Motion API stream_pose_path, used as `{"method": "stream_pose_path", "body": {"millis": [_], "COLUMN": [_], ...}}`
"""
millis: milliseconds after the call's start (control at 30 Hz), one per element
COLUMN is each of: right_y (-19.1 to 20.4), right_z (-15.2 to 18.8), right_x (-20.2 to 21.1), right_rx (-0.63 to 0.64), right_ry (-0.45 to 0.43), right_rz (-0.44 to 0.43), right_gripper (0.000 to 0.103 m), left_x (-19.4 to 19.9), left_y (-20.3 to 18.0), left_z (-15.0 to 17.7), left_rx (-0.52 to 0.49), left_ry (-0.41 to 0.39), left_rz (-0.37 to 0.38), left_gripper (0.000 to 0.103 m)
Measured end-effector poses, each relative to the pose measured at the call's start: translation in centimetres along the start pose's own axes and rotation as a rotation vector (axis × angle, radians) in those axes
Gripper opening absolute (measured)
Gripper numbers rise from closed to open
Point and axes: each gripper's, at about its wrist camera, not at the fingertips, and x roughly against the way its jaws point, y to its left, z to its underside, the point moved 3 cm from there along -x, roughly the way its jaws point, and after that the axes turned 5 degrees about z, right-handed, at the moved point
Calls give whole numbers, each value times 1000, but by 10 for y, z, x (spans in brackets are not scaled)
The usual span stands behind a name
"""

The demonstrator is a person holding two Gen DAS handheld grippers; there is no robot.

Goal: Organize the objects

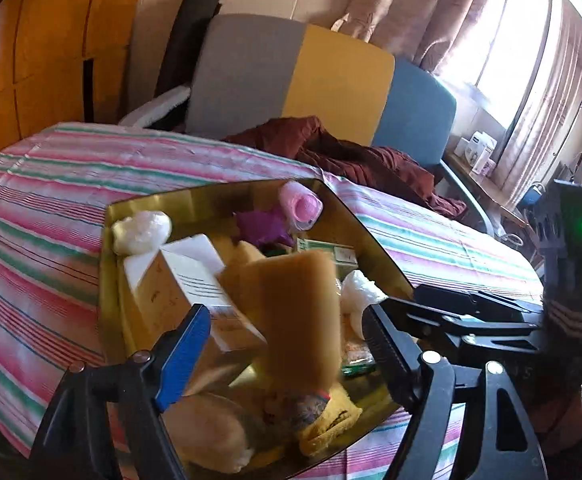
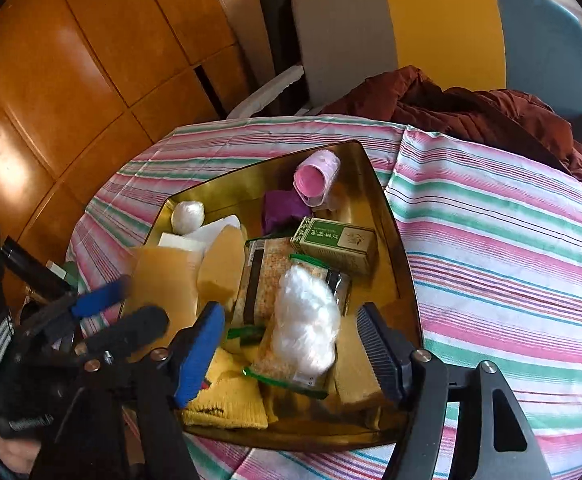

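Note:
A gold tray on the striped bedcover holds several items: a pink cylinder, a green box, a white and yellow carton, a grain packet and a yellow knit cloth. My left gripper hangs open over the tray's near end. A blurred tan sponge is between its fingers, and neither pad touches it. My right gripper is open too, with a blurred white plastic wad loose between its pads. The left gripper shows at the right wrist view's left edge.
The striped cover spreads around the tray. A maroon garment lies at the far side, before a grey, yellow and blue chair back. Wooden cabinet doors stand to the left, a window to the right.

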Motion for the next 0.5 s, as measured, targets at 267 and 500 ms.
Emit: {"method": "stream_pose_path", "body": {"millis": [267,500], "right_y": [4,26], "right_z": [8,18], "right_x": [12,31], "right_rx": [12,72], "right_ry": [-28,-99], "right_rz": [25,81], "right_gripper": [78,90], "left_x": [29,62], "left_y": [20,21], "left_z": [13,21], "left_rx": [5,28], "left_ry": [-21,-89], "left_rz": [-128,-258], "left_gripper": [80,80]}}
